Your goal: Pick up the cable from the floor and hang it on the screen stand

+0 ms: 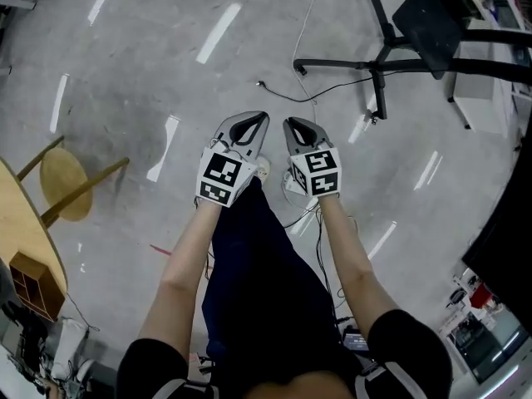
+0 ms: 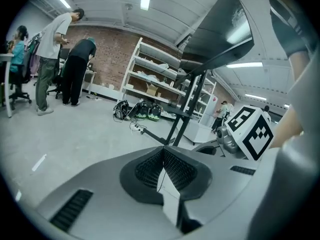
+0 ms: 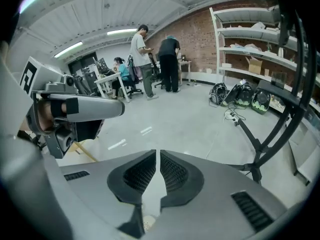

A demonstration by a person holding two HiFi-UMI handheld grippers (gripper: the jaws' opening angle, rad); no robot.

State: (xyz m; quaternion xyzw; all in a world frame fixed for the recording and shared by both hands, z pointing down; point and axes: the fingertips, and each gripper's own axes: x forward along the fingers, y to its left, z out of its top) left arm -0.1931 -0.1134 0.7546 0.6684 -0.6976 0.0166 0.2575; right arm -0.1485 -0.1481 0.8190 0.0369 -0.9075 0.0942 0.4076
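Concrete floor: cable (image 1: 316,98) lies loose beside the screen stand (image 1: 379,61) base, untouched. Left gripper (image 1: 259,119) and right gripper (image 1: 291,124) both have jaws closed, empty, well short of it. 0 of 2 steps done; pickup and hanging remain.

Your thin black cable (image 1: 276,93) lying slack and curved on the floor, one end reaching the screen stand's foot, the plug end trailing away from it, screen stand (image 1: 380,63) black, upright, splay-legged

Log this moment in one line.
left gripper: shut, empty | right gripper: shut, empty | cable: on floor near screen stand, untouched
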